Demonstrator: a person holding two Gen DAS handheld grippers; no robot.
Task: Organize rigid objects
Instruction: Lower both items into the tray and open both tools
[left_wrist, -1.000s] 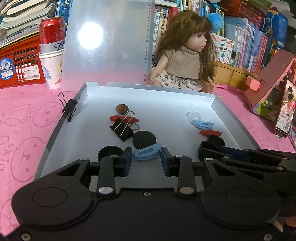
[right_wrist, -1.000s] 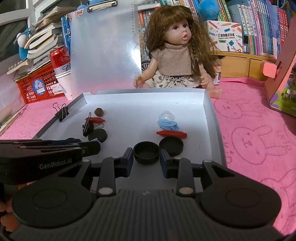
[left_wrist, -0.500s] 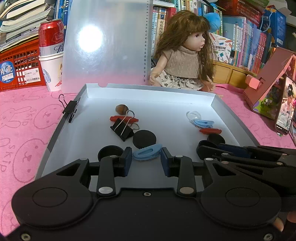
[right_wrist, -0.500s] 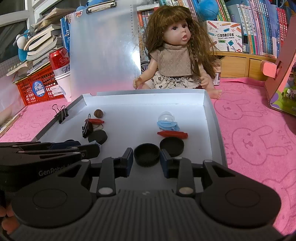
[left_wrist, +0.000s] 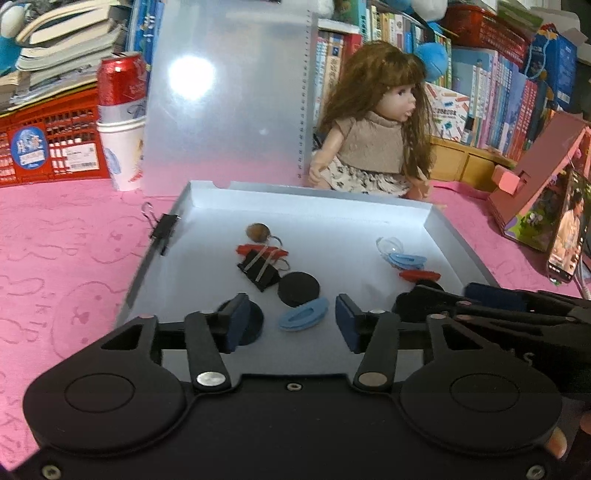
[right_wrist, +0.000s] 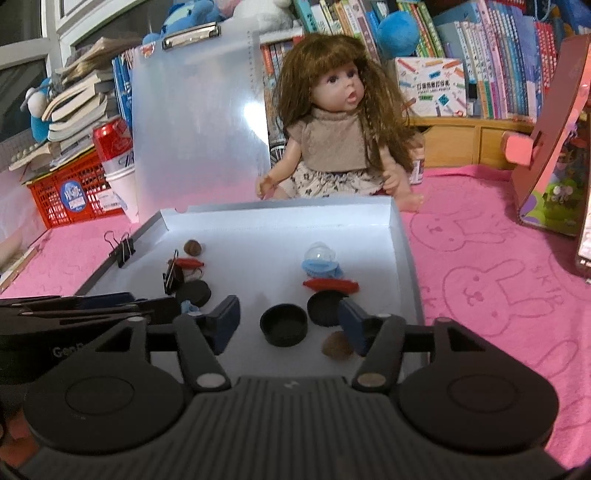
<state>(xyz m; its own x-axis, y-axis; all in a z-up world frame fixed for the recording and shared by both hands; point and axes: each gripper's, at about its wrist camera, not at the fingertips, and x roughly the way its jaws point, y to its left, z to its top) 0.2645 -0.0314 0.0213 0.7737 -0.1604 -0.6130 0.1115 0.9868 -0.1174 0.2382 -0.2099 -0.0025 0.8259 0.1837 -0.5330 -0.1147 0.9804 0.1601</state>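
**Over the near edge of the tray, both claws stand open**

Over the near end of the white tray (left_wrist: 207, 206) on the pink table (left_wrist: 66, 236), the left claw (left_wrist: 284, 321) has just been opening its jaws. The blue oval piece (left_wrist: 303, 314) lies free on the tray floor between them, and neither pad touches it. At 11 o'clock from this piece lies a flat black disc (left_wrist: 298, 289), and further, in the same direction, a black binder clip (left_wrist: 260, 271) over a red piece (left_wrist: 262, 251).

The right claw (right_wrist: 288, 321) has also just been opening. A black cap (right_wrist: 283, 324) sits between its jaws, rim up, apart from both pads. A second black cap (right_wrist: 325, 306) lies at 2 o'clock from it, just beside the right finger, and a brown nut (right_wrist: 338, 345) at 4 o'clock. A doll (right_wrist: 332, 122) sits behind the tray.
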